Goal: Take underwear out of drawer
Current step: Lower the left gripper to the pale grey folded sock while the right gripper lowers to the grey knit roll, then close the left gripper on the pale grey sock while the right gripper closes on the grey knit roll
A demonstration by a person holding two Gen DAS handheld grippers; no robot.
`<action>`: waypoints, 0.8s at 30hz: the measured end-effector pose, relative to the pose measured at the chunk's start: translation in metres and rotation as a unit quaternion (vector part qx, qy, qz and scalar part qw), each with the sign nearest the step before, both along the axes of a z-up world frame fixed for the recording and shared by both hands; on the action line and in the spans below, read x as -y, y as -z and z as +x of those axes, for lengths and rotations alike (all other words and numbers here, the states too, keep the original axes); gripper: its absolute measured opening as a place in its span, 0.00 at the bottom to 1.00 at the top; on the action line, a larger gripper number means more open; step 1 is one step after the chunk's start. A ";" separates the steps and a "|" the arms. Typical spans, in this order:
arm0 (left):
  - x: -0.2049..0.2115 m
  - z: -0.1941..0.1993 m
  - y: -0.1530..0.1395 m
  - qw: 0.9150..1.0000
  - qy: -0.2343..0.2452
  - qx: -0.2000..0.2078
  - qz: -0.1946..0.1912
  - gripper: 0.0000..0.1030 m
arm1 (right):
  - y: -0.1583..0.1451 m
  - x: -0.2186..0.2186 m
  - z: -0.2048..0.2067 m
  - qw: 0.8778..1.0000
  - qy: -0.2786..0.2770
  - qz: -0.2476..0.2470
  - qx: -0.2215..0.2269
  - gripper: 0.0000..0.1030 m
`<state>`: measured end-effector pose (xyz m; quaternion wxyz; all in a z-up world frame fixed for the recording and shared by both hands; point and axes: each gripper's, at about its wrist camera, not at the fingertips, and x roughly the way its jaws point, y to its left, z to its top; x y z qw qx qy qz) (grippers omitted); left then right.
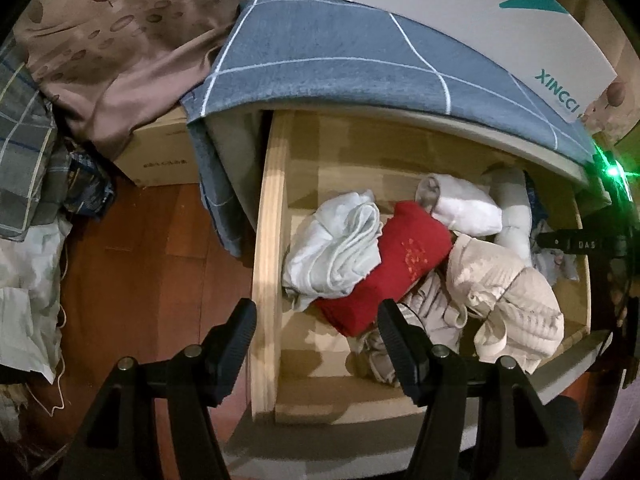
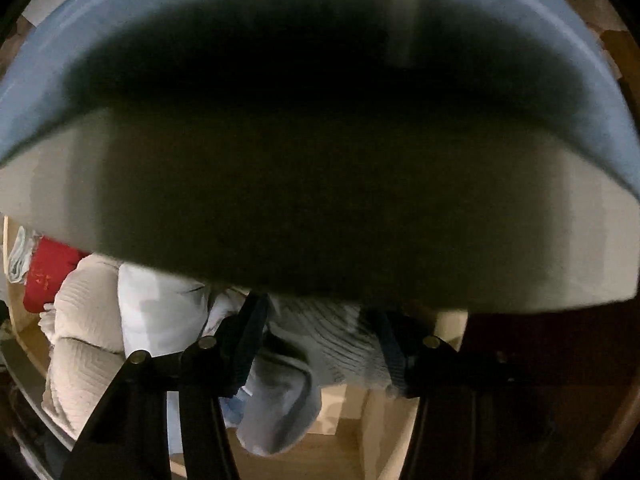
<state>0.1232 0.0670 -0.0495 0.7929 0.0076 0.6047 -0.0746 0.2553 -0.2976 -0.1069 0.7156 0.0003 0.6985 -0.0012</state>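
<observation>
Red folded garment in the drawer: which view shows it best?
Left wrist view: the red folded garment lies almost fully visible among pale clothes in the drawer. The right wrist view shows only a red sliver at the left edge.

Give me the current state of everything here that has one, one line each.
Drawer: pulled open, clothes inside.
Red garment: folded, in the drawer.
Pale blue garment: bunched between the right jaws.
Left gripper: jaws open, empty, above the drawer's edge.
Right gripper: jaws around the pale blue garment; grip unclear.
</observation>
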 end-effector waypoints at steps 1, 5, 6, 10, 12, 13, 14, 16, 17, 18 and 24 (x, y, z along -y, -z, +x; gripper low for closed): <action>0.000 0.002 0.001 1.000 0.002 -0.001 0.000 0.63 | 0.002 -0.001 -0.001 1.000 -0.003 0.002 -0.001 0.51; 0.004 0.008 0.005 1.000 0.008 -0.003 0.001 0.63 | 0.007 -0.008 -0.008 1.000 -0.021 -0.009 -0.005 0.53; 0.006 0.009 0.006 1.000 0.010 -0.003 0.001 0.63 | 0.007 -0.012 -0.008 1.000 -0.024 -0.015 -0.005 0.53; 0.012 0.014 0.008 1.000 0.015 -0.006 0.001 0.63 | 0.015 -0.028 -0.014 0.997 -0.051 -0.057 -0.010 0.55; 0.014 0.017 0.008 1.000 0.017 -0.005 0.001 0.63 | 0.015 -0.030 -0.016 0.997 -0.047 -0.059 -0.001 0.56; 0.015 0.018 0.008 1.000 0.019 -0.004 0.001 0.63 | 0.015 -0.031 -0.017 0.997 -0.046 -0.060 0.001 0.54; 0.015 0.020 0.008 1.000 0.019 -0.005 0.002 0.63 | 0.014 -0.032 -0.019 0.997 -0.046 -0.059 0.000 0.49; 0.017 0.023 0.009 1.000 0.021 -0.006 0.003 0.63 | 0.015 -0.030 -0.022 0.998 -0.039 -0.057 0.000 0.42; 0.018 0.025 0.009 1.000 0.021 -0.006 0.004 0.63 | 0.016 -0.026 -0.024 0.998 -0.033 -0.054 0.003 0.39; 0.018 0.028 0.009 1.000 0.022 -0.007 0.006 0.63 | 0.016 -0.021 -0.026 0.998 -0.029 -0.051 0.008 0.37; 0.021 0.040 0.010 1.000 0.023 -0.005 0.013 0.63 | -0.002 -0.009 -0.055 0.998 0.006 -0.021 0.056 0.27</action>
